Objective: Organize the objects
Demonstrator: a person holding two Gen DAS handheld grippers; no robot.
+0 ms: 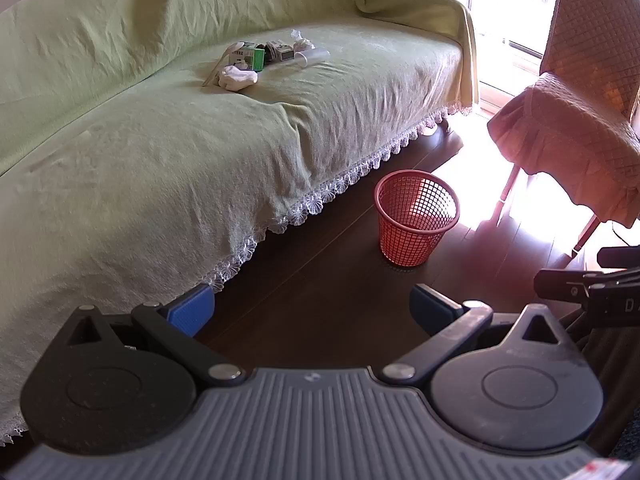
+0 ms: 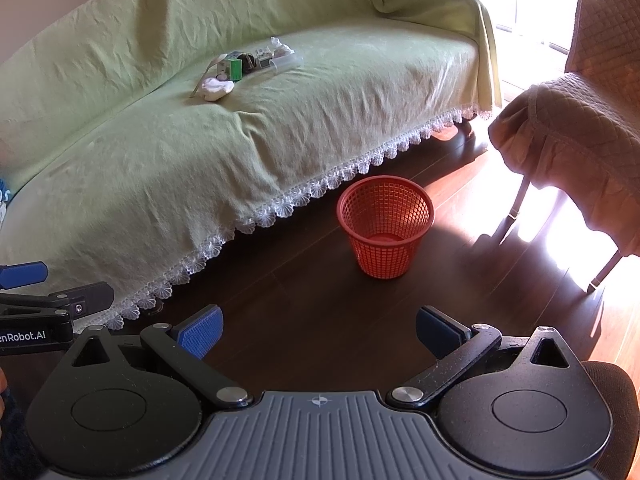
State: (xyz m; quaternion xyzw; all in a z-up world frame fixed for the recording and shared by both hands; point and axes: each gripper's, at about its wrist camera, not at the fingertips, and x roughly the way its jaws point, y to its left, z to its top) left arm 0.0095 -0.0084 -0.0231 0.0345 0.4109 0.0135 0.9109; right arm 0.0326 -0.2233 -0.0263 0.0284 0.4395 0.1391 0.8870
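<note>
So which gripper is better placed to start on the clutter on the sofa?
Probably the left gripper: it is nearer the sofa, and both are open and empty. The clutter pile is far from both; the right gripper is nearer the basket.

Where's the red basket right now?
The red basket stands on the dark wood floor in front of the sofa's lace hem, right of centre in both views, left of the covered chair.

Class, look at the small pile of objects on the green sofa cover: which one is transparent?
The clear plastic tube lying on its side at the pile's window end; the green carton and white crumpled wad are opaque.
</note>
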